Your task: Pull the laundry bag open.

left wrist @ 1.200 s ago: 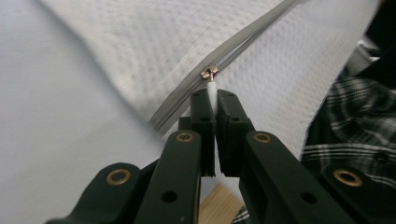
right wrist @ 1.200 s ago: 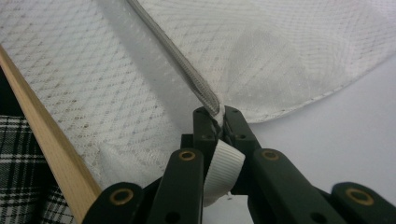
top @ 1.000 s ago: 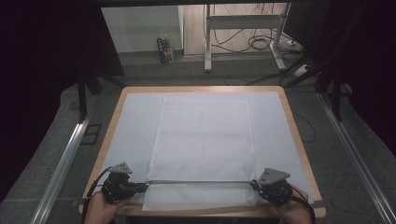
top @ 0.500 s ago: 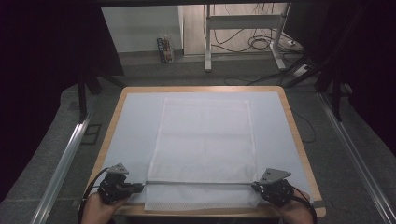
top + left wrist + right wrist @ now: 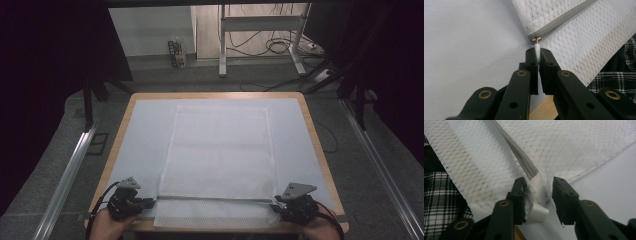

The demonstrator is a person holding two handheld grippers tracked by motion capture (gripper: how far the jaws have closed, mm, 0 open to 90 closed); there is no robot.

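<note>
- The left gripper (image 5: 150, 202) has been drawn a touch outward along the mesh laundry bag's (image 5: 220, 150) near edge since a second ago.
- Its jaws are clamped on the white zipper pull (image 5: 537, 51).
- The right gripper (image 5: 537, 195) is spread around the bag's bunched corner; contact cannot be made out.

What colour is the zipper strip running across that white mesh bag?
Grey. The zipper on the white mesh bag shows best in the left gripper view.
</note>
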